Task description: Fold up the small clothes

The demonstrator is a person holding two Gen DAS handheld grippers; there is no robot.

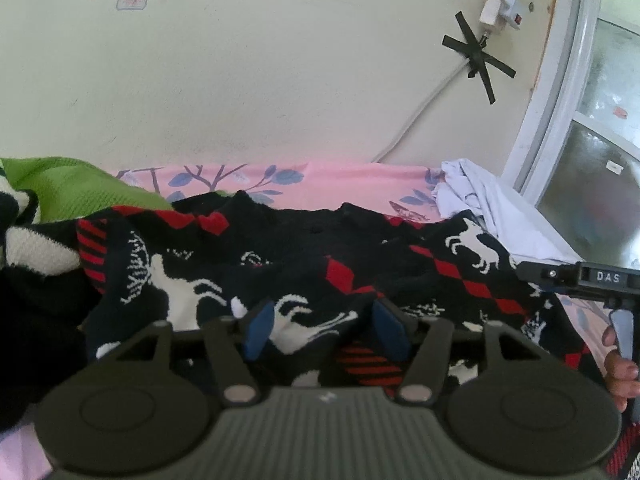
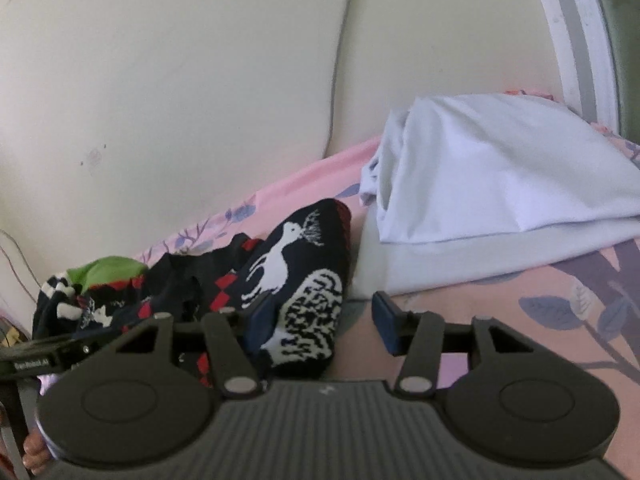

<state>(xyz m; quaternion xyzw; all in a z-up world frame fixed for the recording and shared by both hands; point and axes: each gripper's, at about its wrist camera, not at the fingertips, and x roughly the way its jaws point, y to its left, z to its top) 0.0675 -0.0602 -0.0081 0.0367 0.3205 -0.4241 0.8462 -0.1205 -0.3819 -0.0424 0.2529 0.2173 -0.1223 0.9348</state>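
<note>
A small black knit sweater [image 1: 304,256] with white deer and red diamonds lies crumpled on the pink floral sheet [image 1: 340,178]. My left gripper [image 1: 326,330] is open, its blue pads either side of a fold of the sweater's near edge. In the right wrist view the sweater's end [image 2: 296,280] with a white deer lies against the left blue pad of my right gripper [image 2: 324,330], which is open, its right pad over bare sheet. The right gripper's body [image 1: 580,278] shows at the right edge of the left wrist view.
A folded pale lilac garment [image 2: 488,176] lies on the sheet to the right, by the window frame [image 1: 560,92]. A green garment [image 1: 76,184] and a black-and-white striped one [image 1: 32,248] lie at the left. The cream wall [image 1: 260,80] with a taped cable stands close behind.
</note>
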